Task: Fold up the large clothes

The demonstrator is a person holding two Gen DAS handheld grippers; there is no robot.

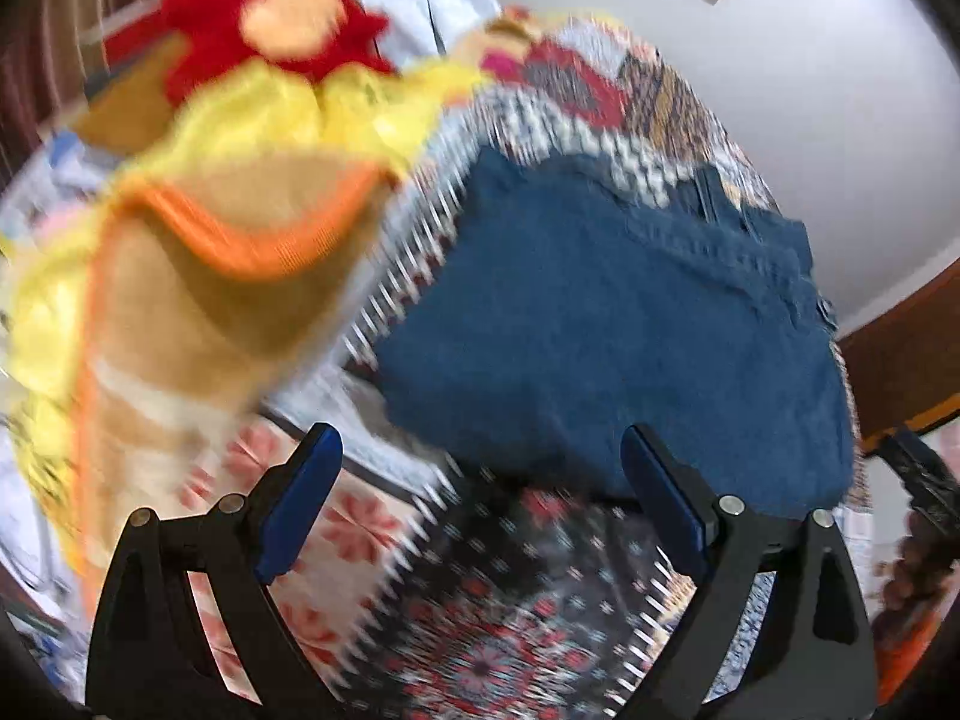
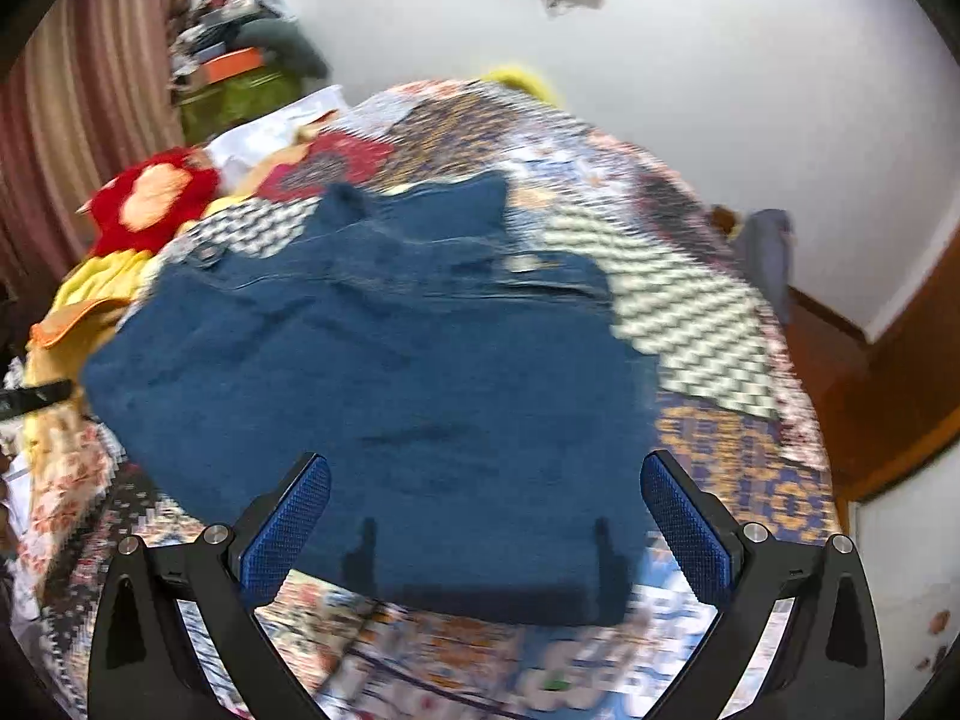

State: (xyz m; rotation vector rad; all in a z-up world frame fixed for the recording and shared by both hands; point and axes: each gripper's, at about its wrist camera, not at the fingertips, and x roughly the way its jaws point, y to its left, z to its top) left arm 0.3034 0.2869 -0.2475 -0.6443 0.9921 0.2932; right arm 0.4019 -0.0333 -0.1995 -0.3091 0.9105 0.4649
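Observation:
Folded blue jeans (image 1: 612,330) lie on a patterned bedspread (image 1: 510,630); they also show in the right wrist view (image 2: 384,372). My left gripper (image 1: 480,450) is open and empty, just short of the jeans' near edge. My right gripper (image 2: 485,474) is open and empty, its fingers over the jeans' near edge. The tip of the right gripper (image 1: 918,468) shows at the right of the left wrist view. Both views are motion-blurred.
A pile of yellow, tan and orange clothes (image 1: 198,252) with a red garment (image 1: 282,24) lies left of the jeans, also in the right wrist view (image 2: 150,204). The bedspread (image 2: 708,324) reaches a white wall. A wooden bed frame (image 2: 888,396) runs at right.

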